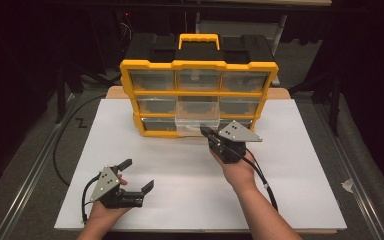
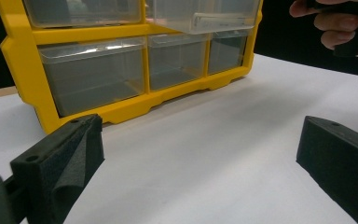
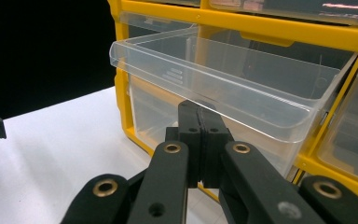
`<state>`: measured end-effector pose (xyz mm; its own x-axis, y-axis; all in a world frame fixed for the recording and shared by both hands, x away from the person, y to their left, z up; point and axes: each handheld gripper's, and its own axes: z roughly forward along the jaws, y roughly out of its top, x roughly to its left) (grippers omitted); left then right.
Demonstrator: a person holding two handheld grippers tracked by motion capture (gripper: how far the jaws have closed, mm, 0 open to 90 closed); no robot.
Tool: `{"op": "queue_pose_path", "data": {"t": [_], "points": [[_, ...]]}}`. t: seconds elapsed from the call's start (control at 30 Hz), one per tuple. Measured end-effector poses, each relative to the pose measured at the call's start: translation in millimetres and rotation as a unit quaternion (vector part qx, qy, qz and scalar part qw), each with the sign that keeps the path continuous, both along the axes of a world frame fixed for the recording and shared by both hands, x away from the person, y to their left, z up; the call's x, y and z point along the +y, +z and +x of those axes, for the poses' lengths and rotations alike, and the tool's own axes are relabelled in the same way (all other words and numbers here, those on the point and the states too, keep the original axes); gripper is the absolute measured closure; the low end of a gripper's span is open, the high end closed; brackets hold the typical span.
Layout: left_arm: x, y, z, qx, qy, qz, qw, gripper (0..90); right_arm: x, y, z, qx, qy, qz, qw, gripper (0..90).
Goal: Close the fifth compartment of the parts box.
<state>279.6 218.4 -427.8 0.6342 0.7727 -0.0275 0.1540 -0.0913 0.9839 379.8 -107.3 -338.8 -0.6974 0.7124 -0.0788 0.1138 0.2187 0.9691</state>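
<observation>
Drawer handling is the step in hand: the right hand-held gripper [image 1: 209,134] has its jaws pressed together, nothing visible between them, with the tips just under the front lip of a clear plastic drawer [image 3: 214,88]. That drawer sits in the middle column of the yellow parts organizer [image 1: 199,95], which stands upright at the far side of the white worktop [image 1: 180,185], and it projects partway out of its bay while the neighbouring drawers sit flush. From these pictures it cannot be told whether the tips touch the drawer front or rest just short of it, nor whether the drawer is being drawn out or pushed home. The left hand-held gripper [image 1: 139,174] rests low on the worktop near the front edge, jaws wide apart and empty, well apart from the organizer. The next move probably calls for a straight, level motion along the drawer's slide axis, with the organizer kept from shifting; the free left gripper could brace the case.
</observation>
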Motion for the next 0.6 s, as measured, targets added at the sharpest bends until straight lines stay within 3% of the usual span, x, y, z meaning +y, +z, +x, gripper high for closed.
{"op": "queue_pose_path", "data": {"t": [0.6], "points": [[0.9,0.2,0.0,0.0,0.001,-0.003,1.0,1.2,3.3,4.0,9.4,-0.006,-0.005,-0.004,1.0,90.0]]}}
